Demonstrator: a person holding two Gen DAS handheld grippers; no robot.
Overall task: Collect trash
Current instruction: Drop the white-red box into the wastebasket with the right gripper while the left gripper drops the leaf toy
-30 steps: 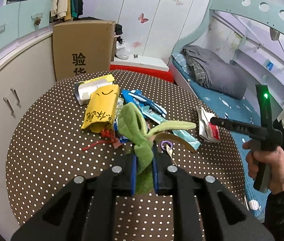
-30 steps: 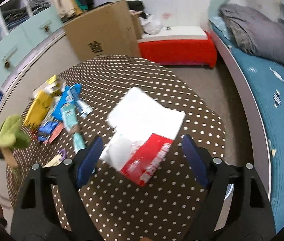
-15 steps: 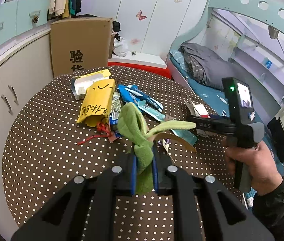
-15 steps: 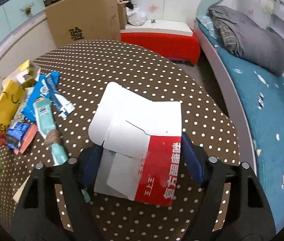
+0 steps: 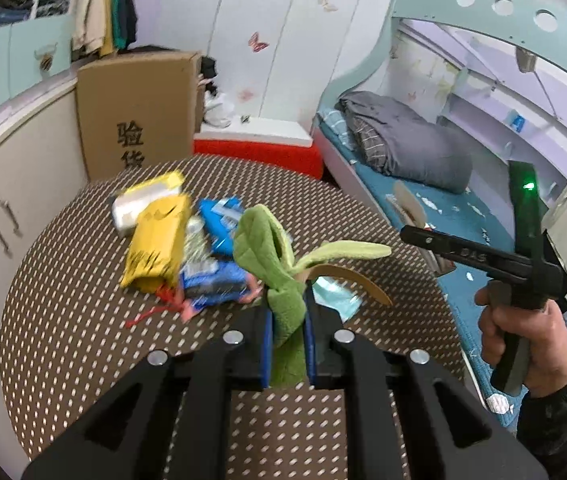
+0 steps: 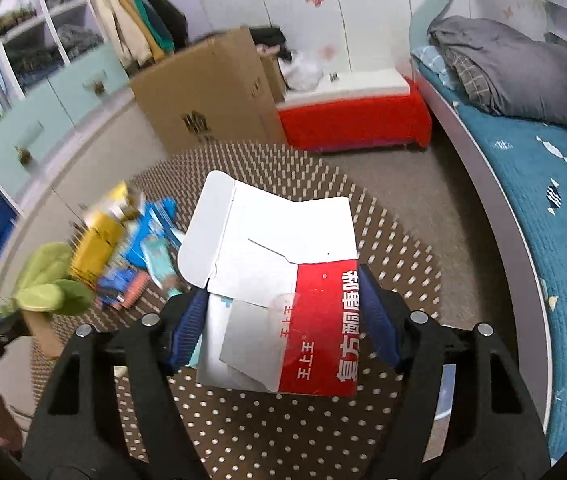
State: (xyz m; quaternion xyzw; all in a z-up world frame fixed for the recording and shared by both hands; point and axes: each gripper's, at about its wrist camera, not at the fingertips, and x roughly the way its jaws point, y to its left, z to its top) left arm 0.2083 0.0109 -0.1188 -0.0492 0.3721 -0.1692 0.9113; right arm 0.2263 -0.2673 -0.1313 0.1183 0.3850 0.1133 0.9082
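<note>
Left hand-held gripper (image 5: pixel 288 322): jaws narrow, clamped on green plush item (image 5: pixel 271 256), held above the dotted worktop (image 5: pixel 63 320). Right hand-held gripper (image 6: pixel 283 312): jaws set wide apart, pads pressed to both sides of flattened red/white carton (image 6: pixel 279 280), carton off the worktop surface. Remaining trash on worktop, far-left area: yellow packet (image 5: pixel 157 240), blue wrappers (image 5: pixel 219 224), teal pouch (image 6: pixel 159 258), lying in one heap, touching. Cardboard box (image 5: pixel 135 112) on floor behind worktop. Bed (image 6: pixel 543 184) to right. Views motion-blurred.
</note>
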